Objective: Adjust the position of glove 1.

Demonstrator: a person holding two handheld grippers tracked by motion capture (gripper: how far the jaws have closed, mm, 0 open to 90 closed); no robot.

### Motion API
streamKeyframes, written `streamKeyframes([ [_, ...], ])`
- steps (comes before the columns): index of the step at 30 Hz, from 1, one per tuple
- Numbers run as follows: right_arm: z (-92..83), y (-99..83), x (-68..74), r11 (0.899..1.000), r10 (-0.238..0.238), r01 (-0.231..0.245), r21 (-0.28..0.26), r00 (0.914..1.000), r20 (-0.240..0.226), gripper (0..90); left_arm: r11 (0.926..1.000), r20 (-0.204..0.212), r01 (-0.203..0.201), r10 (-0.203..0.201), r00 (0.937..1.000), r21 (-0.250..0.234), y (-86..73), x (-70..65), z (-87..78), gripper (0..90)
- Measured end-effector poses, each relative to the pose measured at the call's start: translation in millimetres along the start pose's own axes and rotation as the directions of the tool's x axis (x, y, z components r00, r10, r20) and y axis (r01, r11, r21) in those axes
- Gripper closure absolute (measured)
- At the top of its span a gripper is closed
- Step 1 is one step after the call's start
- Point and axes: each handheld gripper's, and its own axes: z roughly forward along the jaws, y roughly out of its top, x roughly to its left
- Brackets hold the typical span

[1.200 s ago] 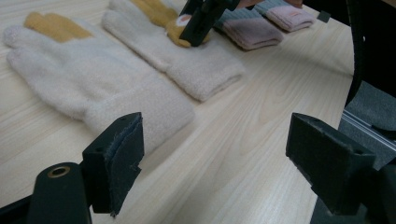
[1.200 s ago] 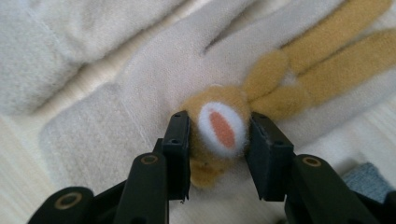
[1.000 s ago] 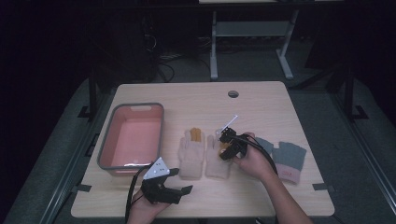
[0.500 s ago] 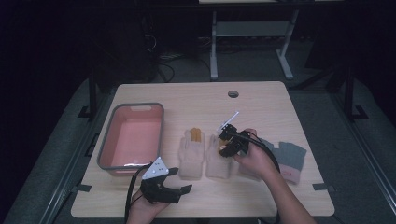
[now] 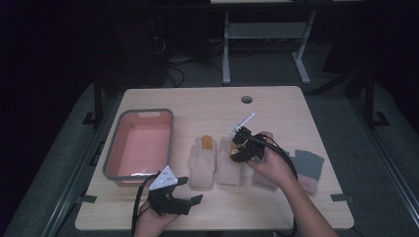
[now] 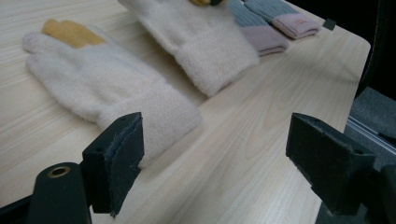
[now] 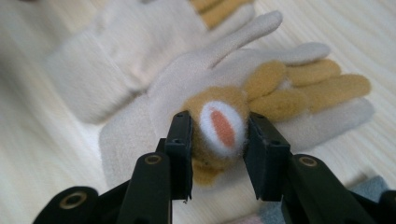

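Note:
Two cream gloves with yellow fingers lie side by side near the table's front, the left glove (image 5: 202,160) (image 6: 102,79) flat and the right glove (image 5: 228,173) (image 7: 187,79) next to it. My right gripper (image 5: 238,148) (image 7: 219,135) is shut on a tan plush knob (image 7: 219,126) with a white and orange oval on the right glove, and holds that part up off the table. By the front edge my left gripper (image 5: 191,190) (image 6: 219,154) stands open, jaws wide apart, nothing between them, pointing towards the left glove's cuff.
A pink tub with a grey rim (image 5: 111,163) stands at the left. A grey and pink pair of gloves (image 5: 309,165) (image 6: 280,18) lies at the right, partly under the person's right hand. A round cable hole (image 5: 246,99) is near the far edge.
My right gripper has risen a little with the plush part of the right glove still pinched. The left gripper has stayed put.

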Motion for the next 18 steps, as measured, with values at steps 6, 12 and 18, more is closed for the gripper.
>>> streamKeyframes([
  [6,-12.5,13.2,10.1,0.999,-0.039,0.039,-0.03,0.9992,-0.004,64.5,0.9998,-0.01,0.007,-0.007,0.9999,-0.019,0.6,-0.8,-2.4,19.3],
  [12,-9.2,34.8,26.5,0.996,-0.08,0.078,-0.048,0.9962,-0.034,64.4,0.9996,-0.019,0.002,-0.003,0.9998,-0.027,1.0,-0.6,-4.4,19.2],
  [18,8.4,51.1,37.7,0.994,-0.109,0.107,-0.034,0.9921,-0.062,64.4,0.9993,-0.021,0.014,-0.014,0.9997,-0.035,1.1,0.8,-5.6,19.1],
])
